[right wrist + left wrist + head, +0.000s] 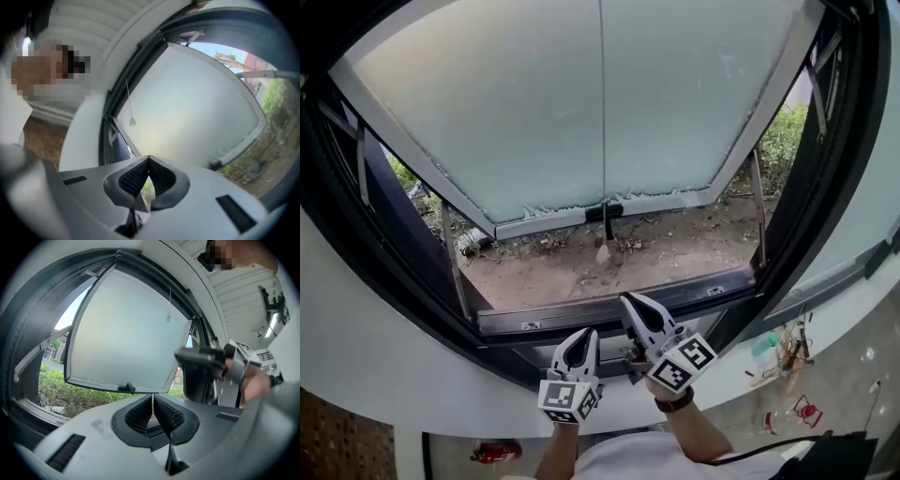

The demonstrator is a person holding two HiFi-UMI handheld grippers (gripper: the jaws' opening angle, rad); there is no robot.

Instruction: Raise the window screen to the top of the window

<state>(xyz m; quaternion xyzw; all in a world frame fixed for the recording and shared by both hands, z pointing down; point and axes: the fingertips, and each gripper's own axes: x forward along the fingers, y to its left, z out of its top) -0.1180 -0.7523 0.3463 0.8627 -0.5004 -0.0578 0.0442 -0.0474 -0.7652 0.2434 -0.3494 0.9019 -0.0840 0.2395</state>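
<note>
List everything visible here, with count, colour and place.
sash: one, frosted pale pane, grey edging; swung outward, upper view
handle: one, black; middle of sash's bottom edge
cord: one, thin, grey; hanging inside, in front of sash
frame: one, dark; around the opening
ground: brown dirt; outside, below sash
shrubs: green; outside, left and right
red object: one; floor, lower left, unclear what
clutter: several small items, mixed colours; floor, right
left claw: one, grey with black pads, shut, empty; bottom centre
right claw: one, same colours, shut, empty; right of it, pointing higher
forearm: one, dark wristband; behind right claw
</note>
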